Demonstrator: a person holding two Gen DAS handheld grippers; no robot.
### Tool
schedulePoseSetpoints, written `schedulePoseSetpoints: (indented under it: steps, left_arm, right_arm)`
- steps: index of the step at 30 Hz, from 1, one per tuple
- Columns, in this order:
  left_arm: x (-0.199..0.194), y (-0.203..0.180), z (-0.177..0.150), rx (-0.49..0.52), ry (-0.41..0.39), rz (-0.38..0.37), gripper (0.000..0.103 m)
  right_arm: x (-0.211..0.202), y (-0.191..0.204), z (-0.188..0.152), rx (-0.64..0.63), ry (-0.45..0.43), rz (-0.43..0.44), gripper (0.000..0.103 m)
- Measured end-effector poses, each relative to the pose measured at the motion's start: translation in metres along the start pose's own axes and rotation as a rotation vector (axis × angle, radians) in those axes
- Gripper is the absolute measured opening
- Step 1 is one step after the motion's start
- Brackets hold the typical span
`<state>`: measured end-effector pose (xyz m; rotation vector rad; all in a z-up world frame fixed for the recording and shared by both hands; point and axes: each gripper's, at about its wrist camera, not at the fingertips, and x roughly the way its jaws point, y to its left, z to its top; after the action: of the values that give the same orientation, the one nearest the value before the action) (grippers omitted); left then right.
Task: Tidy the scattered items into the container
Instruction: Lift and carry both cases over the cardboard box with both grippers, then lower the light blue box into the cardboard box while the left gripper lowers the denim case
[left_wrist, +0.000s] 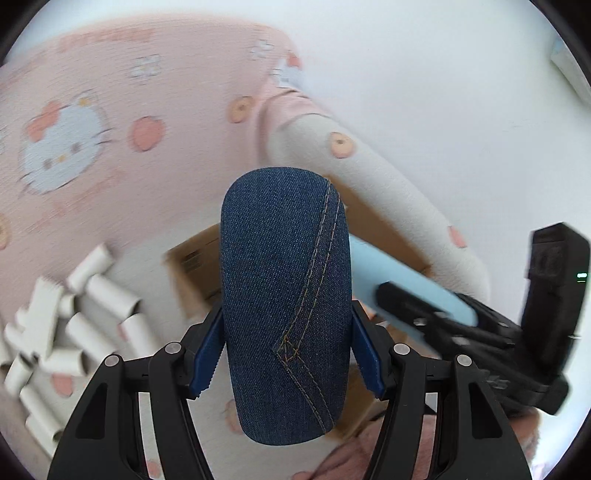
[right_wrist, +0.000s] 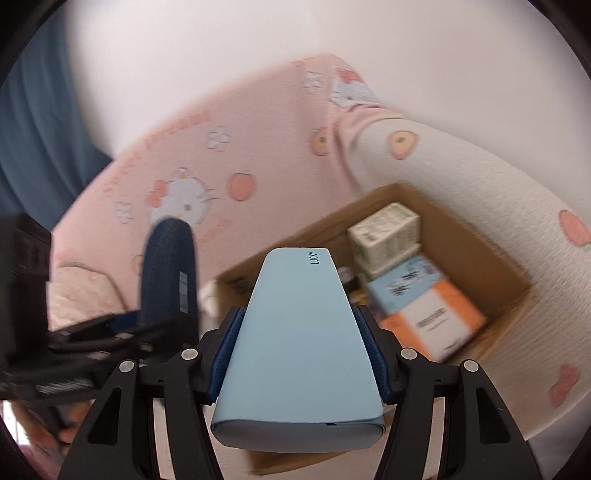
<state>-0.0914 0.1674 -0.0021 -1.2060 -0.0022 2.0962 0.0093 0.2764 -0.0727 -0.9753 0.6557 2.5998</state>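
Note:
My left gripper (left_wrist: 286, 350) is shut on a dark blue denim glasses case (left_wrist: 286, 295) and holds it up above the bed, in front of a brown cardboard box (left_wrist: 195, 266). My right gripper (right_wrist: 299, 354) is shut on a light blue case (right_wrist: 299, 332) marked LUCKY, held above the near edge of the open cardboard box (right_wrist: 461, 229). The box holds a white carton (right_wrist: 384, 229), a blue packet (right_wrist: 402, 284) and an orange and white box (right_wrist: 436, 321). The denim case (right_wrist: 168, 269) and left gripper also show at left in the right wrist view. The light blue case (left_wrist: 406, 288) shows at right in the left wrist view.
The box sits on a pink Hello Kitty bedsheet (left_wrist: 110, 129) next to a cream peach-print bolster (right_wrist: 480, 177). Several white cardboard tubes (left_wrist: 74, 325) lie piled on the sheet at lower left. A white wall (left_wrist: 443, 74) lies behind, and a blue curtain (right_wrist: 37, 129) hangs at left.

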Motion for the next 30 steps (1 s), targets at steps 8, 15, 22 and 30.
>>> schedulePoseSetpoints:
  steps: [8, 15, 22, 30]
  left_arm:
    - [0.074, -0.024, 0.032, -0.031, 0.202, -0.102, 0.067]
    - [0.135, -0.025, 0.026, -0.132, 0.378, -0.163, 0.067]
    - [0.173, -0.020, 0.019, -0.176, 0.461, -0.157, 0.067]
    - [0.201, -0.007, 0.014, -0.222, 0.514, -0.145, 0.067]
  right_arm:
    - [0.019, -0.045, 0.024, -0.035, 0.054, -0.098, 0.058]
    - [0.033, -0.079, 0.031, -0.057, 0.123, -0.175, 0.058]
    - [0.054, -0.101, 0.031, -0.054, 0.190, -0.214, 0.058]
    - [0.067, -0.106, 0.034, -0.085, 0.240, -0.237, 0.058]
